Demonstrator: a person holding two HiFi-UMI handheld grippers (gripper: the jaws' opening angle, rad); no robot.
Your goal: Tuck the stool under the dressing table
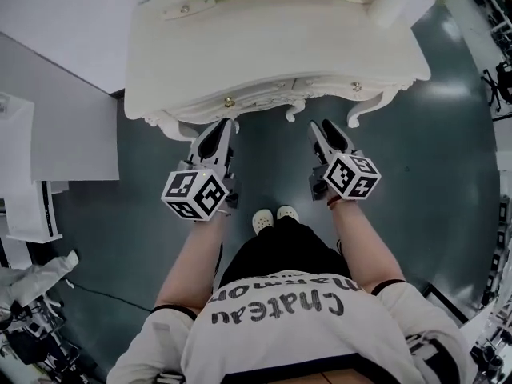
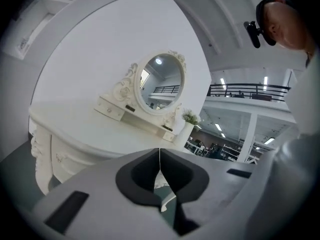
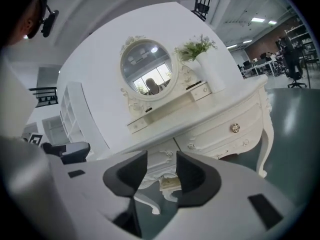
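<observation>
The cream carved wooden dressing table (image 1: 272,46) stands ahead of the person. At its back sits the oval framed mirror (image 3: 146,70), with the white vase of green sprigs (image 3: 212,74) just to its right. The left gripper (image 1: 219,130) and right gripper (image 1: 324,130) are side by side before its front edge, with the white shoes (image 1: 274,217) behind and between them.

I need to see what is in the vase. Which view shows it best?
The right gripper view: the vase stands whole beside the mirror, its greenery clear. The left gripper view shows it small and farther off. The head view sees it only from above.
</observation>
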